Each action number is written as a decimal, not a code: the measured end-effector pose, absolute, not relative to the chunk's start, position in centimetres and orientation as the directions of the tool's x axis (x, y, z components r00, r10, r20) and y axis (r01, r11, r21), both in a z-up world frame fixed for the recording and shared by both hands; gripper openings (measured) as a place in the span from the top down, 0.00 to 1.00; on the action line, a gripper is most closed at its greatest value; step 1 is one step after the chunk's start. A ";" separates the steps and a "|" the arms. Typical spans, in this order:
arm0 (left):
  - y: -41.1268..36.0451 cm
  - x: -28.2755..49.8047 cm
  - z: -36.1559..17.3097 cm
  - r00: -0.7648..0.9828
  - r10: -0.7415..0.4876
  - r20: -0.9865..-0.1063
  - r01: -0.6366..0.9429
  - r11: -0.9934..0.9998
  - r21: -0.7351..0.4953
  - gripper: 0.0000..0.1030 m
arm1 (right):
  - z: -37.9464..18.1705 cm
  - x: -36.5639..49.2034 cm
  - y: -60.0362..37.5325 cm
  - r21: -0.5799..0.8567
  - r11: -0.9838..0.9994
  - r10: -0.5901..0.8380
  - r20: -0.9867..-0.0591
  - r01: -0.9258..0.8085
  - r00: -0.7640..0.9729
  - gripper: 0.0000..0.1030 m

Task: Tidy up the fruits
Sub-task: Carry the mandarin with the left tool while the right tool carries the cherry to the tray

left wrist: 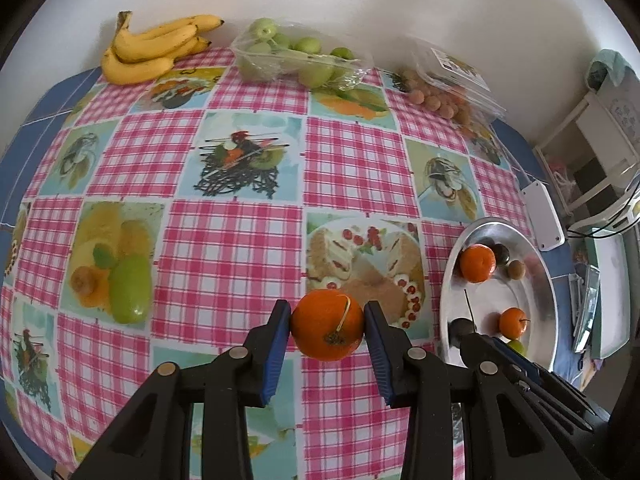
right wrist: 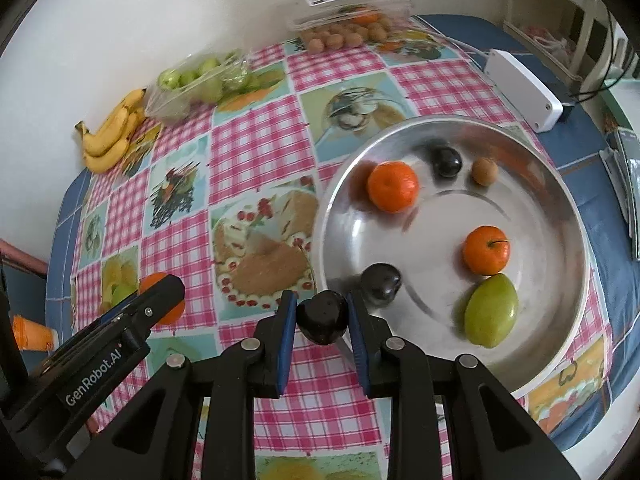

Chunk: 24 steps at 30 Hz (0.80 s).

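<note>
Tablecloth (left wrist: 224, 240): pink-and-white check with food-picture squares, blue border. Bananas (left wrist: 148, 46) yellow. Silver bowl (right wrist: 568, 184) holds orange, green and dark fruit.

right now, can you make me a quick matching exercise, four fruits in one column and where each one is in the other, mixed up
Column one:
1. dark plum
2. large orange
3. green fruit
4. bananas

Column two:
a. lying in the metal bowl
b. on the tablecloth by the wall
c. between the jaws of the left gripper
d. between the jaws of the right gripper

Pairs: 1-d, 2-c, 3-a, 4-b
</note>
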<state>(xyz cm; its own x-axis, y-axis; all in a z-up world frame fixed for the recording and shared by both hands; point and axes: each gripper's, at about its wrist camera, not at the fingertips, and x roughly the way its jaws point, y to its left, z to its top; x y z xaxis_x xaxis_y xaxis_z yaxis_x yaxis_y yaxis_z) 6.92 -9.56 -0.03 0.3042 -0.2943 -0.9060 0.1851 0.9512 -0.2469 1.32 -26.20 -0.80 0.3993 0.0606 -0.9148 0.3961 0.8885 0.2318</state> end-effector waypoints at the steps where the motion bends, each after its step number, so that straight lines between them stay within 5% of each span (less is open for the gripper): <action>1: -9.8 6.9 -0.1 0.303 -0.296 -0.906 0.186 0.951 -0.249 0.61 | -0.9 1.3 -26.4 0.235 0.886 0.062 -0.915 0.400 0.400 0.74; 24: -18.1 6.6 -0.5 0.289 -0.351 -0.891 0.377 0.897 -0.231 0.61 | -1.1 0.4 -33.8 0.282 0.796 0.016 -0.894 0.536 0.448 0.74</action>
<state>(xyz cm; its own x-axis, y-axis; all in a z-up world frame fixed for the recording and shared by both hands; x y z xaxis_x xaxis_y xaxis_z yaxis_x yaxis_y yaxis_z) 6.59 -18.12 -0.52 0.2886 -0.3510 -0.8908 0.3771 0.8968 -0.2312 0.40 -33.84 -1.13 0.4477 0.0158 -0.8941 0.5358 0.7958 0.2823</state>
